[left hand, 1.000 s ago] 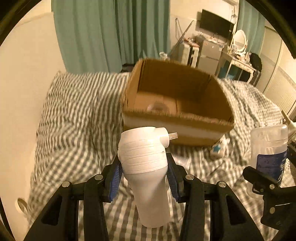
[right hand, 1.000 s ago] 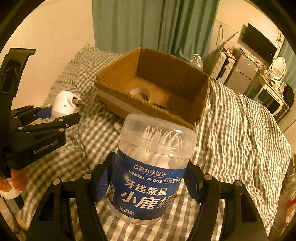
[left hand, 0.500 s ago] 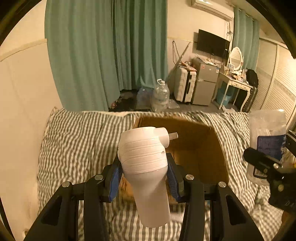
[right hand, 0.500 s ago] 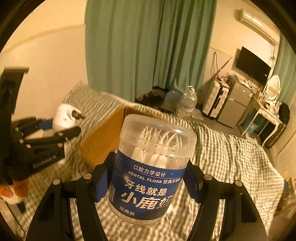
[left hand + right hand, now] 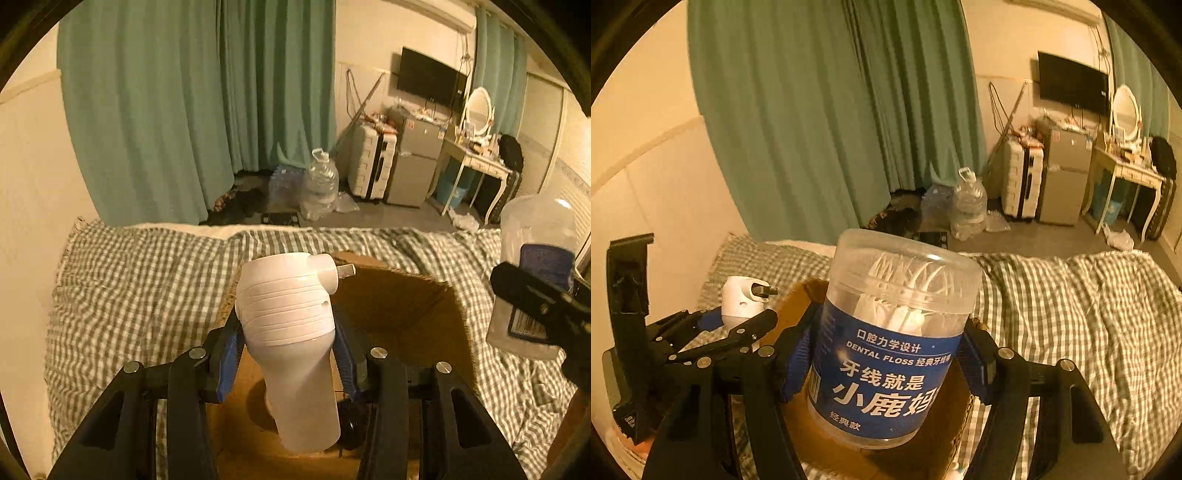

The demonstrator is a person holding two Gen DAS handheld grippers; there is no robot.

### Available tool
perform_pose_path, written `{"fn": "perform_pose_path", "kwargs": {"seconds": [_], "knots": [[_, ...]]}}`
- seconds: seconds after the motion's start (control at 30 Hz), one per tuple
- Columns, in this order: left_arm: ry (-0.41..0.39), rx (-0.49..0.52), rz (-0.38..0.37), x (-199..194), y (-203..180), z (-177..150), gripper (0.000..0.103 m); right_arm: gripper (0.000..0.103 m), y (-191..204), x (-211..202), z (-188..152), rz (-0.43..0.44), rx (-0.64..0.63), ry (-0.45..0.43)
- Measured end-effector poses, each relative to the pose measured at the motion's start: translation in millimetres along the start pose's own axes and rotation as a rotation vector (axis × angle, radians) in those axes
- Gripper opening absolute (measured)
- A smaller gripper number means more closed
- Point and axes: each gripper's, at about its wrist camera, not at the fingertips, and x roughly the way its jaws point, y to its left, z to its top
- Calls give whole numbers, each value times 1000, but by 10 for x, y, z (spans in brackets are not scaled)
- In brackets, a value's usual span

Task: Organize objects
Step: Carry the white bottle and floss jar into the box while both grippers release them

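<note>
1. The white bottle [image 5: 291, 343] is clamped at its waist between the blue pads of the left gripper [image 5: 290, 354]. It stands upright, its side spout pointing toward 3 o'clock, and hangs over the open cardboard box [image 5: 406, 314].
2. The dental floss jar [image 5: 886, 354] sits upright in the right gripper [image 5: 886, 369], whose jaws are closed against its blue label. It too is above the box [image 5: 934, 435]; brown floor shows below it at 6 o'clock.
3. In the left wrist view, the jar [image 5: 535, 280] and the right gripper [image 5: 543, 306] hang at 3 o'clock, over the box's right edge and apart from the bottle.
4. In the right wrist view, the bottle [image 5: 742, 299] and the left gripper [image 5: 713, 332] sit at 9 o'clock, near the box's left wall.
5. The box's far rim runs toward 1 o'clock; its inner walls are bare, with a round shape on the floor under the bottle.
6. The checked bedspread [image 5: 140, 288] surrounds the box, wide at 9 o'clock.
7. Green curtains [image 5: 192, 110] hang at 12 o'clock beyond the bed's edge.
</note>
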Motion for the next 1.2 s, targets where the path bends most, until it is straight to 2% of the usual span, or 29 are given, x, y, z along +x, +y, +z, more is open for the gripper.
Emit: {"fn": "perform_pose_path", "kwargs": {"seconds": [0.3, 0.57, 0.93, 1.17, 1.2], "knots": [[90, 18, 46, 568, -220, -64, 45, 67, -218, 613, -209, -6, -21, 101], [151, 44, 67, 832, -359, -95, 45, 67, -376, 983, -348, -12, -40, 207], [222, 52, 88, 1069, -300, -239, 46, 67, -355, 1082, -432, -8, -54, 258], [200, 52, 78, 1055, -324, -216, 48, 67, -370, 1038, -399, 7, -38, 252], [196, 53, 82, 1040, -315, -213, 53, 67, -376, 1024, -393, 8, -31, 250]]}}
